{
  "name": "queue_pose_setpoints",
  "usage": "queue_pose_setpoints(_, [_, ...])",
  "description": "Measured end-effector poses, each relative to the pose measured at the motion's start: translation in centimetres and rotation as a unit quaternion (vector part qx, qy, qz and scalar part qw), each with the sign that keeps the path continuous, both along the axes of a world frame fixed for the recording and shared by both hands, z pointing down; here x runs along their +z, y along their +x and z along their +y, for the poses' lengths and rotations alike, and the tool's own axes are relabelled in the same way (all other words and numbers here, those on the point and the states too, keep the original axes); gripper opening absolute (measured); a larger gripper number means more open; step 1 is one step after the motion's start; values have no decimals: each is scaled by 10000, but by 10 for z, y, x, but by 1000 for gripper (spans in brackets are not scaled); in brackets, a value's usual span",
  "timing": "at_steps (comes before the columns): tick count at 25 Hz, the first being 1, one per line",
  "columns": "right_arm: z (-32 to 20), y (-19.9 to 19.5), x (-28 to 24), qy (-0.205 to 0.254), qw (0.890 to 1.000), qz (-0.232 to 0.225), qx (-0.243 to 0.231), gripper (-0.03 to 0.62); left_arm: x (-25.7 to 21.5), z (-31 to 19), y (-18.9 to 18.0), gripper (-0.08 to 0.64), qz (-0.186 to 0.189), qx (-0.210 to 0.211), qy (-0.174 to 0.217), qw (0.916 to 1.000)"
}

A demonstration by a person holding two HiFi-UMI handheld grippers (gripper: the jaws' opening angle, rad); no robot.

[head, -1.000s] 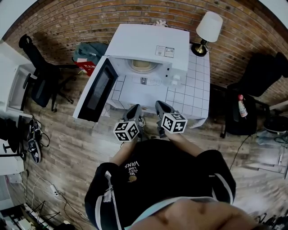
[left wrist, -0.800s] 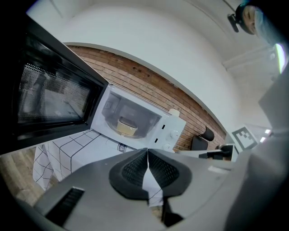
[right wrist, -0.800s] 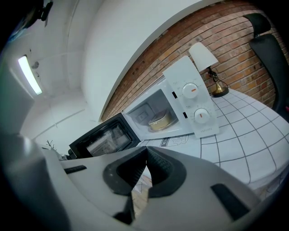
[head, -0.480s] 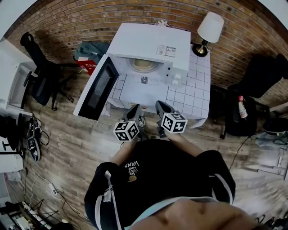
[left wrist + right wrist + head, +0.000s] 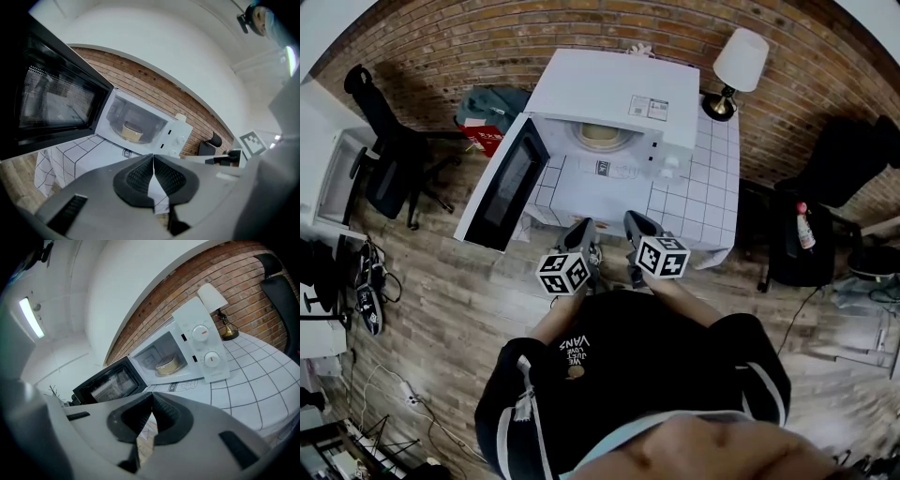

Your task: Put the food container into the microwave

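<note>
The food container [image 5: 167,365], seemingly a shallow tan tub, already sits inside the microwave [image 5: 619,94] whose door [image 5: 502,187] hangs wide open, so the left gripper [image 5: 153,161] and right gripper [image 5: 151,401] hover pinched shut on nothing just short of the table [image 5: 703,202], probably since only door-closing's left.

Your black top [image 5: 609,375] carries "VANS" in white letters on the chest. The label [image 5: 645,108] on top of the microwave [image 5: 581,84] and the print [image 5: 607,169] on the tablecloth [image 5: 694,202] before its opening are too small to read.
</note>
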State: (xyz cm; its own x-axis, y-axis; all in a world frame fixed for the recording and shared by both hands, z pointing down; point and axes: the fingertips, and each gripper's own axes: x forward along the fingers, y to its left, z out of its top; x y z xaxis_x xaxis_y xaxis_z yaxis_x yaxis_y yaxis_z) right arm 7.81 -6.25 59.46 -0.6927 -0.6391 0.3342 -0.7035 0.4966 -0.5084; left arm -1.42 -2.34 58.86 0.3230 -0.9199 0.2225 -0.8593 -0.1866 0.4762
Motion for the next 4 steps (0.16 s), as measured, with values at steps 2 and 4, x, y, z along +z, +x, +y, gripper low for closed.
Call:
queue_pose_setpoints(2, [-1,-1,0,12,10000,3,-4,5,0,-1,-1,14,-6,10,7,10000])
queue_pose_setpoints(4, [-1,-2,0,17,10000,10,-1,5,0,-2,-2,14,-12,16,13,10000])
